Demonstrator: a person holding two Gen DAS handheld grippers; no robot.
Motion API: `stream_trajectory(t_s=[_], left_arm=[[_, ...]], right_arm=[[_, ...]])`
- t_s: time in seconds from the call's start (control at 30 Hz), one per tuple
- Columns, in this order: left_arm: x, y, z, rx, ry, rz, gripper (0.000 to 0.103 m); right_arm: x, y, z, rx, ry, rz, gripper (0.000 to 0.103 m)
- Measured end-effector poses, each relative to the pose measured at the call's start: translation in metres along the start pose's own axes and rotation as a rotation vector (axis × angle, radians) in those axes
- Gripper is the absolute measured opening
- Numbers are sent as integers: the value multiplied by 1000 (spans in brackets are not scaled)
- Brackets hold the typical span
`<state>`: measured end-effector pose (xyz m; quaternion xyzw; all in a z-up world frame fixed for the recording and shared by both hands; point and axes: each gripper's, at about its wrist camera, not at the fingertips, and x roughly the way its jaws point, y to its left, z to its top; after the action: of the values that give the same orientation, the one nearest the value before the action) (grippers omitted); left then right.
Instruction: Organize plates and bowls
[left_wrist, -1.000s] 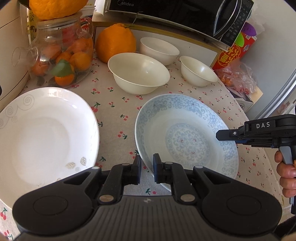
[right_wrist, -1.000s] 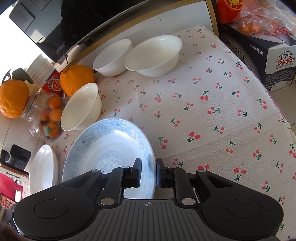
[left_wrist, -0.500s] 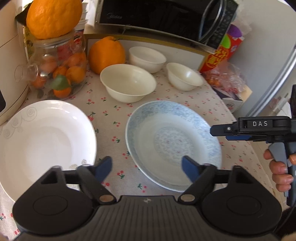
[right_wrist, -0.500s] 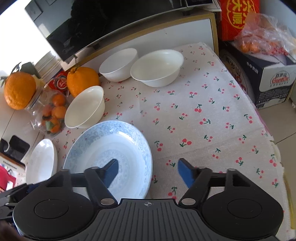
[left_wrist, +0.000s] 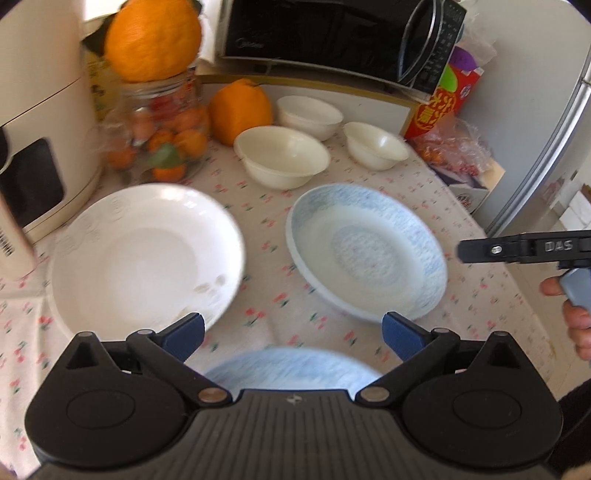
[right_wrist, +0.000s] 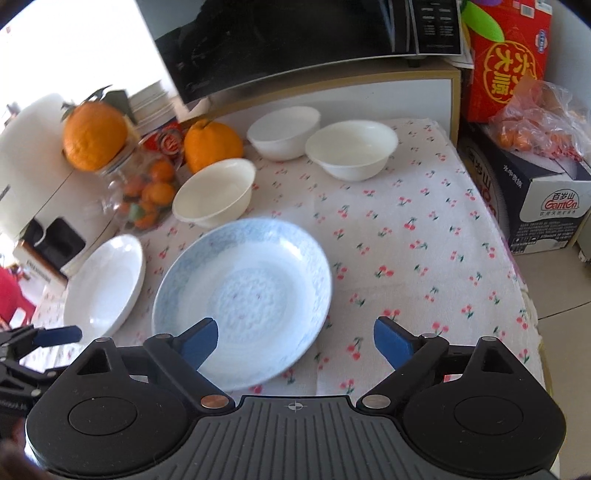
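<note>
A blue-patterned plate (left_wrist: 369, 251) (right_wrist: 243, 295) lies on the cherry-print tablecloth (right_wrist: 424, 240). A white plate (left_wrist: 144, 254) (right_wrist: 105, 284) lies to its left. Three white bowls stand behind: a large one (left_wrist: 282, 157) (right_wrist: 216, 192), one at the back (left_wrist: 308, 116) (right_wrist: 284, 131) and one to the right (left_wrist: 375, 146) (right_wrist: 351, 149). A second blue plate's rim (left_wrist: 291, 369) shows just under my left gripper (left_wrist: 291, 338), which is open and empty. My right gripper (right_wrist: 295, 338) is open and empty above the blue plate's near edge; it also shows in the left wrist view (left_wrist: 524, 247).
A glass jar of small oranges (left_wrist: 162, 136) with a large orange on top (left_wrist: 153, 37), another large orange (left_wrist: 240, 110), a microwave (left_wrist: 332, 33), a white appliance (left_wrist: 40, 147), a red box (right_wrist: 506, 62) and a bagged carton (right_wrist: 535, 184) ring the table.
Both grippers went from shut at the blue plate's edge to wide open, then drew back and up. The second blue plate's rim has come into the left wrist view.
</note>
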<state>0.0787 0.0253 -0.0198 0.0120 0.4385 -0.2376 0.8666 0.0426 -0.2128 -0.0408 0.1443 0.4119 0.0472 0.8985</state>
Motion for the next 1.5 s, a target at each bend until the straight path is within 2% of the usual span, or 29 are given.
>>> stream_trajectory(t_s=[0.3,0.6,0.73,0.87,1.13,1.27,1.43,1.5], left_arm=[[-15,26,-22,-45,32,56,103],[-25,39,-44,-37,98,19,101],[-28,40,-54,-7,118,-24,92],[-31,37,-60,45,127,-23,79],[-37,38,-69,76,138,-18,65],[-38,40,-71,66,150,-11,54],[-35,44,-74,44,184,2,40],[-35,44,-74,43,187,13,37]], right_arm=[[-8,27,-23,-84,14,50,93],[-2,53,-46,-164,78,127,93],[2,67,-59,-219,109,162,93],[9,82,-72,-269,164,198,93],[19,105,-94,-300,247,274,90],[20,109,-99,-312,243,272,85],[22,109,-97,-296,231,266,67],[22,108,-96,-287,226,265,58]])
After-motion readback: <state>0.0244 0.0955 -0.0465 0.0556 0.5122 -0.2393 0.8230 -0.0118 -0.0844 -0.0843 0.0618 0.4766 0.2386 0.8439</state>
